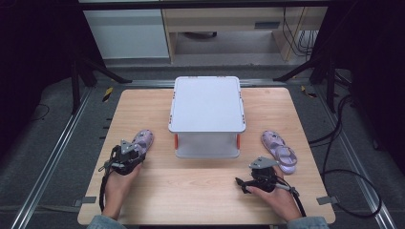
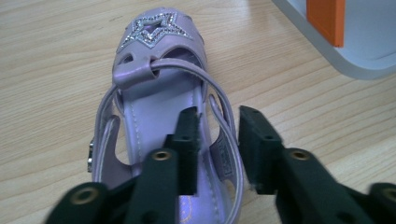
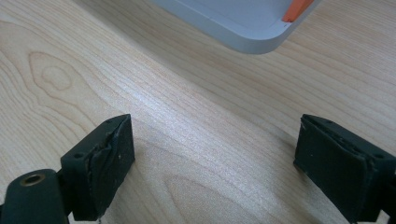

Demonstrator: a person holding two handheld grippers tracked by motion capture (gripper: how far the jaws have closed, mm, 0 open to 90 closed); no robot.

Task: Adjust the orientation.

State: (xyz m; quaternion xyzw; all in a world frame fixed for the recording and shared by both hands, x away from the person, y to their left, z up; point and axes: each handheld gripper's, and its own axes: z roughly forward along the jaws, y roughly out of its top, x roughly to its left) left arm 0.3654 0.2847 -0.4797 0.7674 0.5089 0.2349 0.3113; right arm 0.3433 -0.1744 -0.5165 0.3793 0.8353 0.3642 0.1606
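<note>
Surrounding everything is a dim room with grey floor [image 1: 47,143], metal rails and black stand legs, and pale cabinets at the back. Within it stands a light wooden table [image 1: 143,102], its grain plain and bare in front. At the table's middle sits a white lidded box [image 1: 206,102] with orange clasps. Left of the box lies a lilac sandal [image 1: 143,139] with a glittery star on its toe; the left gripper [image 2: 218,140] has its jaws narrowly apart around the sandal's side strap. Right of the box lies a second sandal [image 1: 279,150]. Near that sandal, in front of the box, the right gripper [image 3: 212,161] hangs over bare wood, jaws wide.
</note>
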